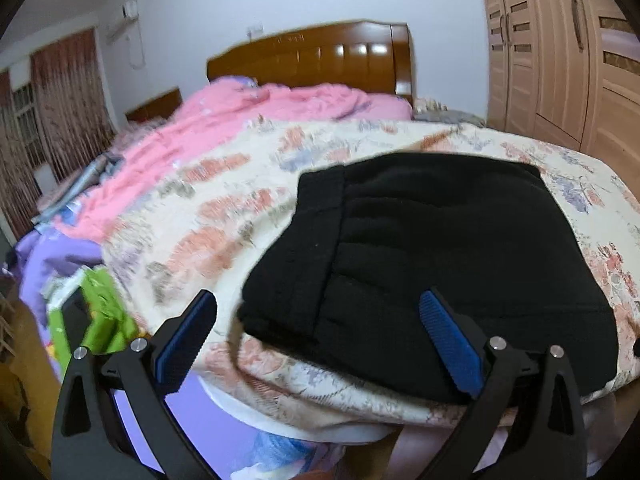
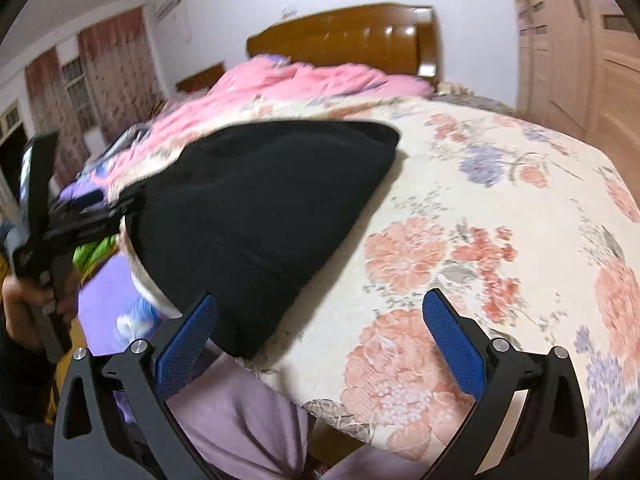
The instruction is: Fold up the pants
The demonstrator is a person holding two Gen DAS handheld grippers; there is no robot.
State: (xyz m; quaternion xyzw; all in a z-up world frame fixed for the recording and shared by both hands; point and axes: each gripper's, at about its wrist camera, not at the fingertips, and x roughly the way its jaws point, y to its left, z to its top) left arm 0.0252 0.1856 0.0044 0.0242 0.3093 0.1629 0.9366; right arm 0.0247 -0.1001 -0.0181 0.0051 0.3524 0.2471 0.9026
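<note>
While both grippers gape, left [image 1: 318, 312], right [image 2: 320, 314] w/ ribbed blue pads, black fleecy pants [image 1: 420, 264] (folded) on floral quilt [image 1: 224, 216].

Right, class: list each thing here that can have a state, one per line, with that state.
pants: folded into a compact stack, lying on the bed.
left gripper: jaws open, holding nothing.
right gripper: jaws open, holding nothing.
wardrobe doors: closed.
pink blanket: rumpled, unfolded.

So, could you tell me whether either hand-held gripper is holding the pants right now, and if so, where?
Neither. The left hand-held gripper and right hand-held gripper are both open and empty; the folded black pants lie free on the floral bedspread.
</note>
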